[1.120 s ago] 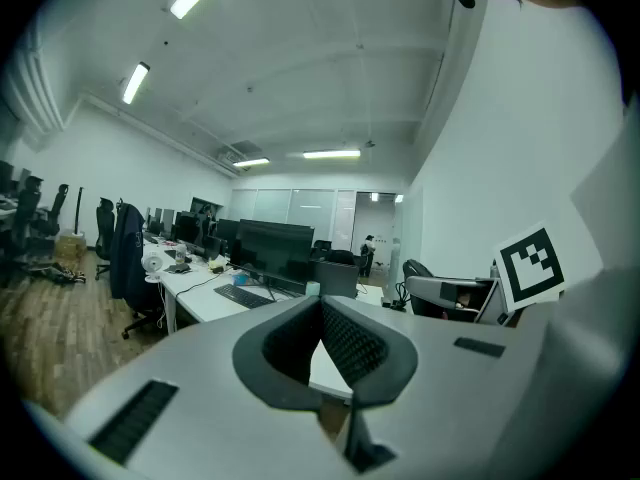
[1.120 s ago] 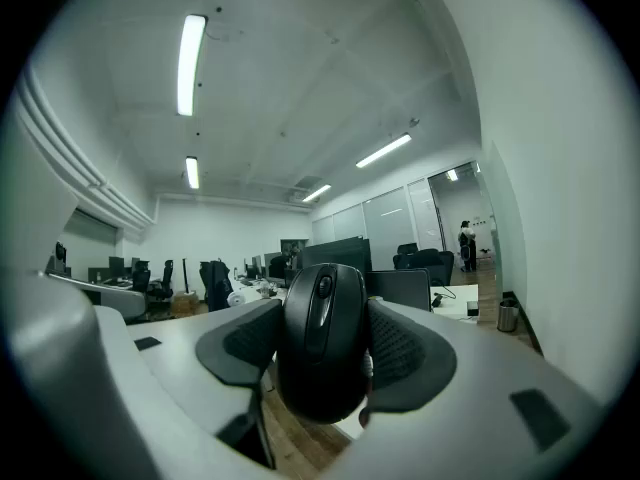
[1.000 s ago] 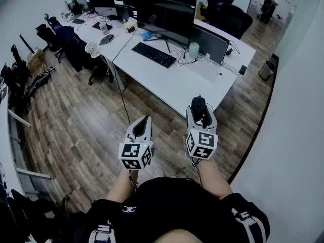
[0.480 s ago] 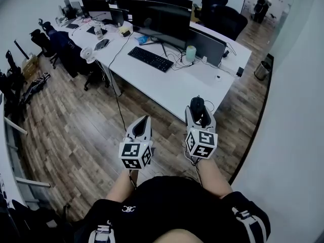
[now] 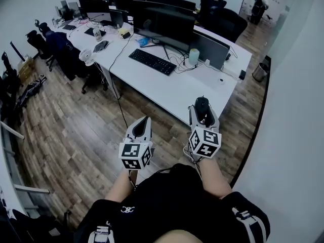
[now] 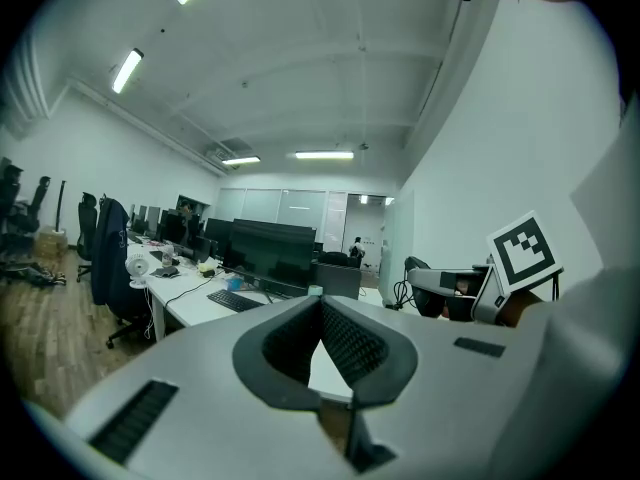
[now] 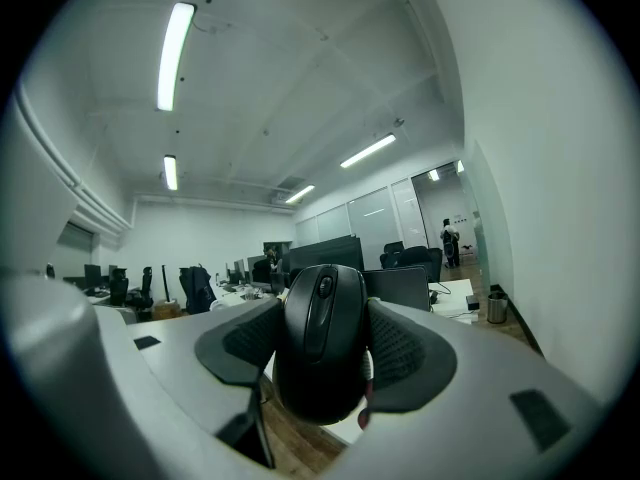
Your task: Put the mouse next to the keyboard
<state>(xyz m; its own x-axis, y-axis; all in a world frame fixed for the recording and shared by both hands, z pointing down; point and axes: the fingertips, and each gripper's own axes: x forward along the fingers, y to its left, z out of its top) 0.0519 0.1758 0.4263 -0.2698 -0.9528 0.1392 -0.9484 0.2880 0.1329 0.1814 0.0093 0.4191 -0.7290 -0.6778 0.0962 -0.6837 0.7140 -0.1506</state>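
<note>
A black computer mouse [image 7: 320, 338] sits clamped between the jaws of my right gripper [image 5: 202, 111], its wheel end pointing forward; from the head view the mouse [image 5: 201, 105] hovers over the near edge of the white desk [image 5: 172, 85]. The black keyboard [image 5: 152, 61] lies farther back on that desk, in front of the dark monitors [image 5: 164, 22]. My left gripper [image 5: 143, 127] hangs over the wooden floor to the left, jaws together with nothing between them [image 6: 320, 320].
A pale cylinder [image 5: 193, 56] and loose cables lie right of the keyboard. Office chairs [image 5: 68, 47] stand along the desk's left side. A small fan [image 5: 86, 57] sits at the desk corner. A bin [image 5: 259, 71] stands by the right wall.
The desk has shifted slightly in the head view as I move. The right gripper with the mouse has drifted a little to the right; the left gripper holds its place.
</note>
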